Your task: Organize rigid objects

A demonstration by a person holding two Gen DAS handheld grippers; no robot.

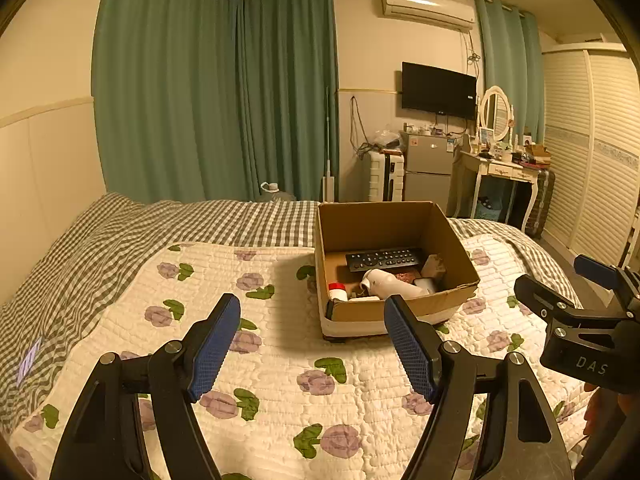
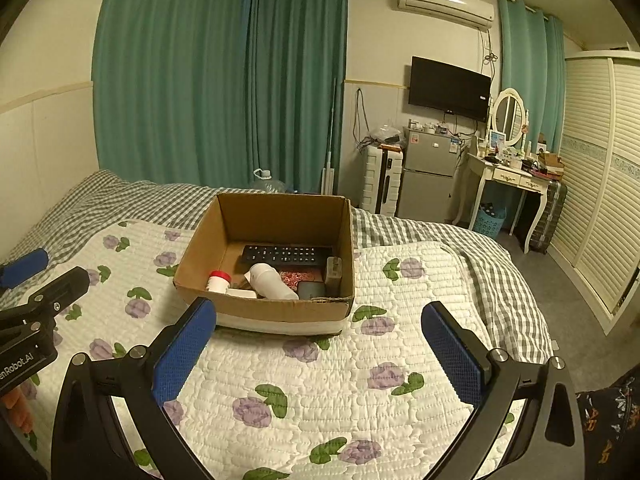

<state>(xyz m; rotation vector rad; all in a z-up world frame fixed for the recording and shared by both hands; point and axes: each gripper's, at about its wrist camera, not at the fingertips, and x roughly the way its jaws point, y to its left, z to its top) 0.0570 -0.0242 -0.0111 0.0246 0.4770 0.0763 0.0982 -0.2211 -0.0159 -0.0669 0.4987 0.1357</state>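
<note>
A cardboard box (image 1: 460, 236) (image 2: 200, 240) sits on the flowered quilt of a bed. In it lie a black remote (image 1: 382, 259) (image 2: 286, 255), a white bottle (image 1: 394, 284) (image 2: 272, 282), a red-capped white jar (image 1: 337, 291) (image 2: 218, 281), a dark small case (image 2: 311, 290) and a beige block (image 2: 333, 274). My left gripper (image 1: 314, 310) is open and empty, held over the quilt in front of the box. My right gripper (image 2: 320, 318) is open and empty, just before the box's near wall. Each gripper shows at the edge of the other's view.
The quilt (image 2: 320, 392) covers a checked bedspread (image 1: 120, 232). Beyond the bed stand green curtains, a white suitcase (image 2: 382, 182), a small fridge (image 2: 430, 176), a dressing table with mirror (image 2: 508, 172) and a louvred wardrobe (image 2: 600, 180). Floor lies to the right of the bed.
</note>
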